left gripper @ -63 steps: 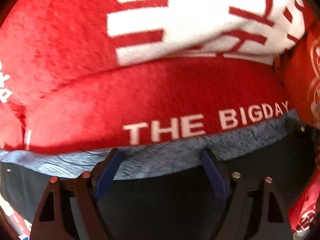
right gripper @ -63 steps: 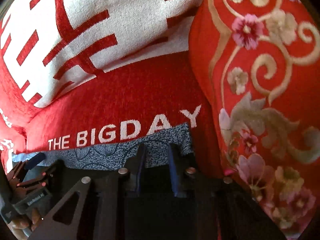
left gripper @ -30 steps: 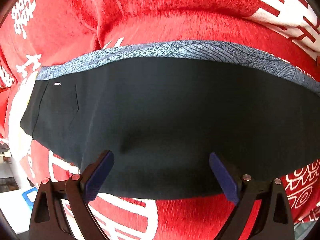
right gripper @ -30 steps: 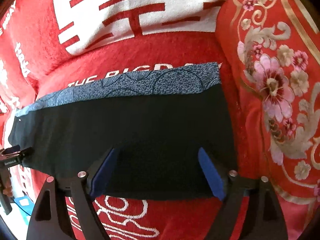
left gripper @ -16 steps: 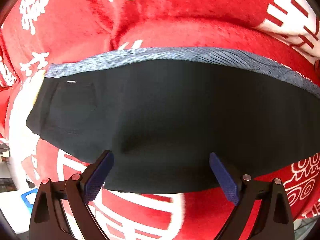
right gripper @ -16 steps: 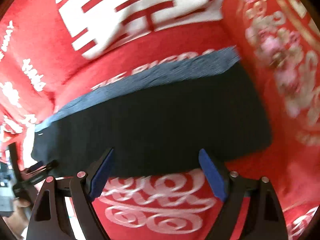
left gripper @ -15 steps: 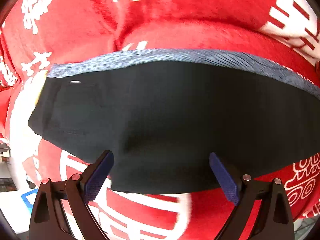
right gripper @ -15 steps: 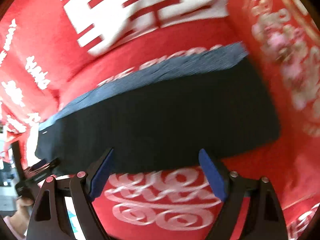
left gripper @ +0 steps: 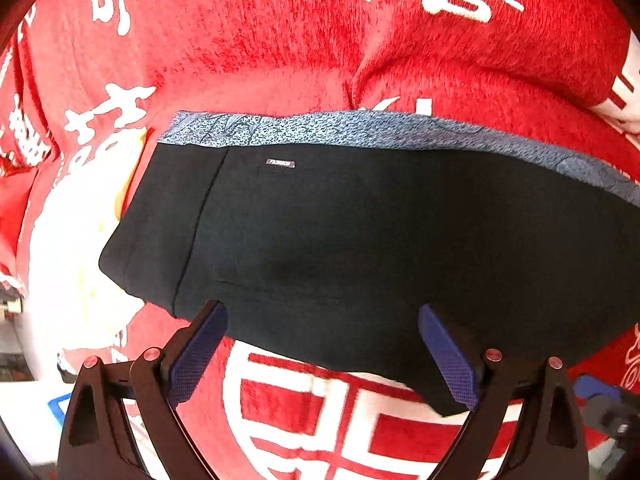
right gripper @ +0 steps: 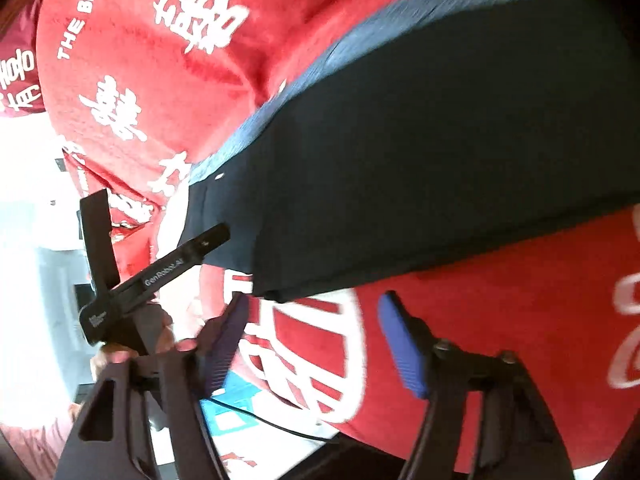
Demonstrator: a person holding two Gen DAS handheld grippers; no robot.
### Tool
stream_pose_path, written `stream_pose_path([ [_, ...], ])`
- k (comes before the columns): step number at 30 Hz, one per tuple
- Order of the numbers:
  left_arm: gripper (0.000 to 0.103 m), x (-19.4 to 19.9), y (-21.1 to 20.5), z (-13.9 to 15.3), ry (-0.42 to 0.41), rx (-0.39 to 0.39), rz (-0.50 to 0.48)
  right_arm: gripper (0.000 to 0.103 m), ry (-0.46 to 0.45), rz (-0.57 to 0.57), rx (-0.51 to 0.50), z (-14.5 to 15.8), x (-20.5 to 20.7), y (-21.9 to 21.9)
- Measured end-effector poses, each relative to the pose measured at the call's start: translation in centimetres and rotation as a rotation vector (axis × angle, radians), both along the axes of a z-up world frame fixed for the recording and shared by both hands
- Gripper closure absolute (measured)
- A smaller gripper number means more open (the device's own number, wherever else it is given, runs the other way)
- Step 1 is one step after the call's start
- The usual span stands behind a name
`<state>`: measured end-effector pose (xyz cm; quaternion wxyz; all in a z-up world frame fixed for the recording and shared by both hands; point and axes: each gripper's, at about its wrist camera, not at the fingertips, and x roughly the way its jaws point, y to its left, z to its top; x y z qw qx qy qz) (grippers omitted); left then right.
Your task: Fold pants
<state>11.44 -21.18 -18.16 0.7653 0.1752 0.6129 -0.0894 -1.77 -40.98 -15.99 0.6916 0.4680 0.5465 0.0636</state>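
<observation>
Here the folded pants (left gripper: pixel 380 240) lie flat on a red cover (left gripper: pixel 280 40) printed with white characters, a dark band whose long axis runs across the left wrist view from the middle left to the right edge. A blue-grey patterned waistband strip (left gripper: pixel 320 130) lines the upper long edge, and a small metal label (left gripper: pixel 281 163) sits just below it toward the upper left. The short end at the left of that frame is squared off and points to the left edge.

The left gripper (left gripper: pixel 322 344) hovers over the lower long edge with its blue pads (left gripper: pixel 196 354) spread wide and nothing between them.

In the right wrist view, which is blurred, the pants (right gripper: pixel 420 160) slant from the lower left up to the upper right. The right gripper (right gripper: pixel 316 340) is below their near edge, over the cover (right gripper: pixel 500 320), its jaws closing on nothing. The left gripper (right gripper: pixel 152 248) shows at the left of this frame, a hand (right gripper: pixel 136 344) beneath it.
</observation>
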Motion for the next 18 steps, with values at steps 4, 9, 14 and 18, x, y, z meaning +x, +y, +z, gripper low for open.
stream_pose_path([
  [4,0.006,0.1,0.4,-0.8,0.017,-0.03,-0.017,0.048,0.007,-0.02,0.015,-1.6,1.4,2.1],
  [9,0.006,0.2,0.3,-1.6,0.038,-0.062,-0.035,0.048,0.0,-0.058,0.011,-1.6,1.4,2.4],
  [14,0.006,0.4,0.1,-1.8,0.042,-0.082,-0.046,0.048,0.007,-0.115,0.028,-1.8,1.3,2.3],
  [18,0.006,0.7,0.0,-1.9,0.043,-0.095,-0.041,0.048,0.01,-0.18,0.065,-2.4,1.0,2.1],
])
